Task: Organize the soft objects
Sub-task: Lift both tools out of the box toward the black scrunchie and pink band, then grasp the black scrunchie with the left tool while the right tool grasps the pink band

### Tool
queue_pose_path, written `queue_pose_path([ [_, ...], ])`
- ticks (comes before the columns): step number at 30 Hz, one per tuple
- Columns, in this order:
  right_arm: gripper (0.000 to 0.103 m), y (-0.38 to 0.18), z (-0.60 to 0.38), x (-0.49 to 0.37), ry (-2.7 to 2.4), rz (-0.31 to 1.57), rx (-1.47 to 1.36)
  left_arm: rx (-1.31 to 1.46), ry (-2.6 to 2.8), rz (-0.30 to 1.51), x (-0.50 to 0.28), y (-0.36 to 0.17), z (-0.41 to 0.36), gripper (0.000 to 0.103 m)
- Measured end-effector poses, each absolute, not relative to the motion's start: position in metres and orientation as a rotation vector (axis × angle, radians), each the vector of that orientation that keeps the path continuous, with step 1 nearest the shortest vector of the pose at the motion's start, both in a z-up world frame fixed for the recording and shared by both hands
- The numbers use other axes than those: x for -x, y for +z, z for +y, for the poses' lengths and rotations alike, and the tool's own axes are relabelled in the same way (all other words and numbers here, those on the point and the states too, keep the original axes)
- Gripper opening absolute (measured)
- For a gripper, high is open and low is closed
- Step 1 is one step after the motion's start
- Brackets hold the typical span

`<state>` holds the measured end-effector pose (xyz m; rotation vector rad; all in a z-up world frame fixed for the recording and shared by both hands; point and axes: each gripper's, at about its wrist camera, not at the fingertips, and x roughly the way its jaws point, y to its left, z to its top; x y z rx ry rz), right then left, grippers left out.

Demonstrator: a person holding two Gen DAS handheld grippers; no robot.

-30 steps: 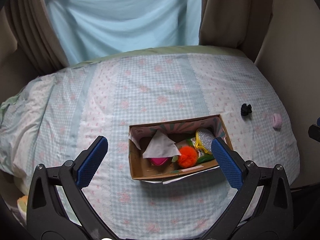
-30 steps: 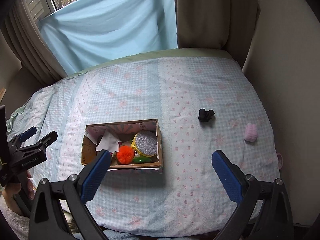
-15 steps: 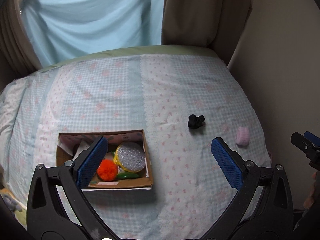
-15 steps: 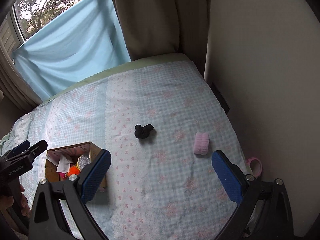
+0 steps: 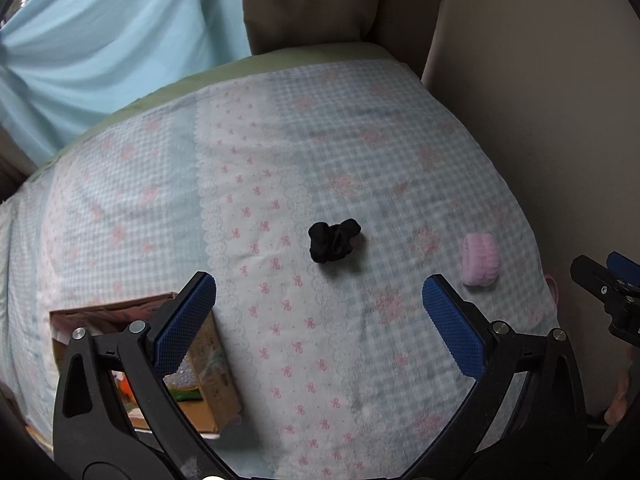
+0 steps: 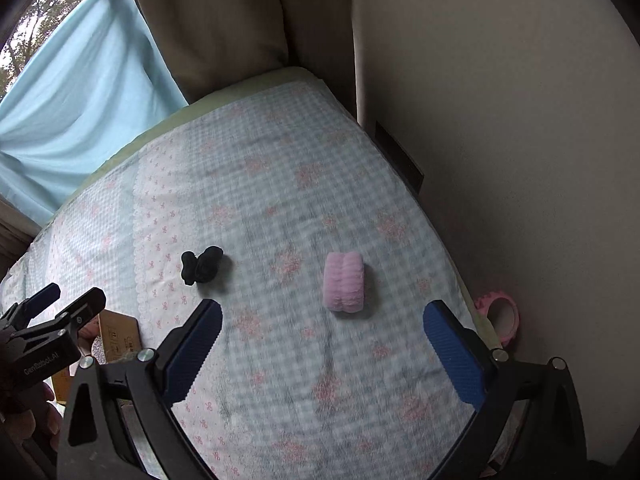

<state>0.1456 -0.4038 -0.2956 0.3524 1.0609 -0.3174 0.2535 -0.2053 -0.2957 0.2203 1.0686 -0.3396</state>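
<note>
Both grippers hovered over the bed with jaws spread wide and empty.

The bed (image 6: 280,208) ran up to a wall on the right and curtains at the far end, with open checked cover around both loose items. The pink roll (image 6: 344,282) lay near the right edge, its long axis running near-to-far, directly ahead of the right gripper (image 6: 322,344). The black scrunchie (image 5: 334,240) sat crumpled left of the roll, well apart from it, ahead of the left gripper (image 5: 320,316). The cardboard box (image 5: 208,364) stood at the near left, partly hidden behind the left gripper's frame. A pink tape ring (image 6: 502,312) lay off the bed's right edge by the wall.
</note>
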Motion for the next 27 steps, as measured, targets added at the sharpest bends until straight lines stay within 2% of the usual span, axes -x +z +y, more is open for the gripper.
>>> queue_pose_path([
  [8,0.096,-0.378,-0.417,-0.184,-0.392,1.06,-0.354,-0.259,-0.368,1.037,-0.296,-0.385,-0.238,0.103],
  [10,0.091,-0.403,-0.418,-0.192,-0.395,1.079,-0.349,-0.26,-0.38,1.037,-0.305,-0.41,-0.244,0.102],
  [12,0.09,-0.424,-0.418,-0.199,-0.397,1.084,-0.341,-0.251,-0.386,1.051,-0.313,-0.433,-0.247,0.102],
  [17,0.09,-0.464,-0.417,-0.206,-0.428,1.084,-0.311,-0.257,-0.363,1.027,-0.325,-0.47,-0.248,0.099],
  [18,0.086,-0.469,-0.418,-0.206,-0.435,1.085,-0.305,-0.266,-0.36,1.015,-0.326,-0.475,-0.248,0.098],
  [21,0.079,-0.485,-0.421,-0.207,-0.45,1.09,-0.311,-0.281,-0.369,1.001,-0.328,-0.487,-0.251,0.084],
  [25,0.064,-0.496,-0.423,-0.206,-0.463,1.093,-0.317,-0.294,-0.377,1.022,-0.33,-0.504,-0.255,0.059],
  [26,0.063,-0.496,-0.423,-0.206,-0.465,1.088,-0.309,-0.287,-0.386,1.024,-0.329,-0.506,-0.255,0.054],
  [27,0.057,-0.495,-0.422,-0.206,-0.465,1.081,-0.301,-0.279,-0.392,1.014,-0.327,-0.505,-0.254,0.051],
])
